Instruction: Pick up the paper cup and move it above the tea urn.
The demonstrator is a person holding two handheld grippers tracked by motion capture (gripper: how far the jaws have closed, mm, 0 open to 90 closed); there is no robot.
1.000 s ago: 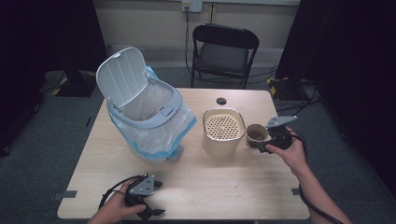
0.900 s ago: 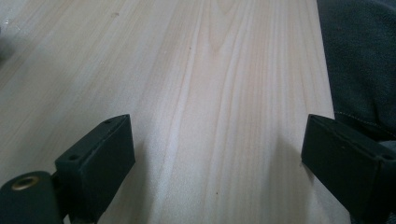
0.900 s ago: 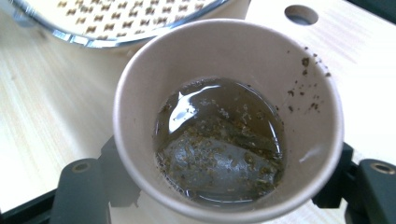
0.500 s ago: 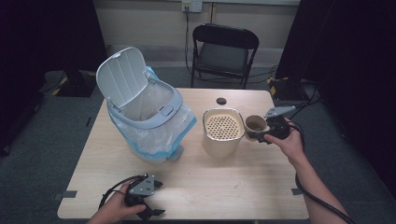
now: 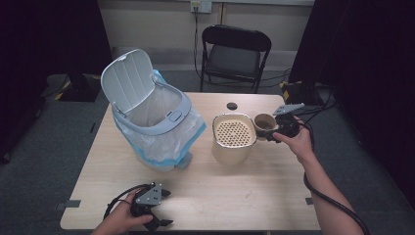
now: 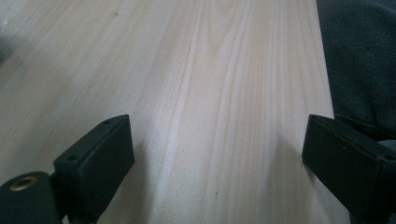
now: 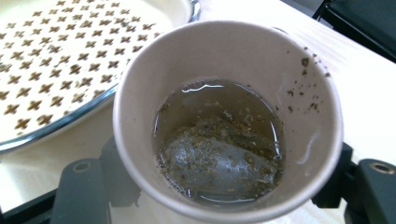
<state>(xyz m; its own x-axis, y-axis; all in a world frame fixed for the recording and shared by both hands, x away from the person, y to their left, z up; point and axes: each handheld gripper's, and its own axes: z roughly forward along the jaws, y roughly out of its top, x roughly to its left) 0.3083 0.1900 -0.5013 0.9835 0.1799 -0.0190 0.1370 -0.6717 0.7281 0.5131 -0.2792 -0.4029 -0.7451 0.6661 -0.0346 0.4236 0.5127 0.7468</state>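
A brown paper cup (image 5: 264, 124) is gripped by my right gripper (image 5: 269, 131), which is shut on its sides, just right of a cream pot with a perforated strainer top (image 5: 234, 139). In the right gripper view the cup (image 7: 229, 116) holds murky liquid, a soaked tea bag (image 7: 215, 161) and specks on its wall, with the strainer top (image 7: 56, 56) to its left. My right gripper (image 7: 224, 198) has a black jaw on either side of the cup. At the table's front edge my left gripper (image 5: 165, 208) rests open; the left gripper view shows its jaws (image 6: 219, 163) wide apart over bare wood.
A grey-blue bin (image 5: 156, 122) with a plastic liner stands at the left of the table (image 5: 235, 191), tilted, its lid (image 5: 128, 81) flipped up. A small black disc (image 5: 232, 105) lies near the far edge. A black folding chair (image 5: 235, 54) stands behind the table.
My right hand has carried the cup a little up and farther back, staying beside the strainer pot's rim. The left gripper has stayed where it was.
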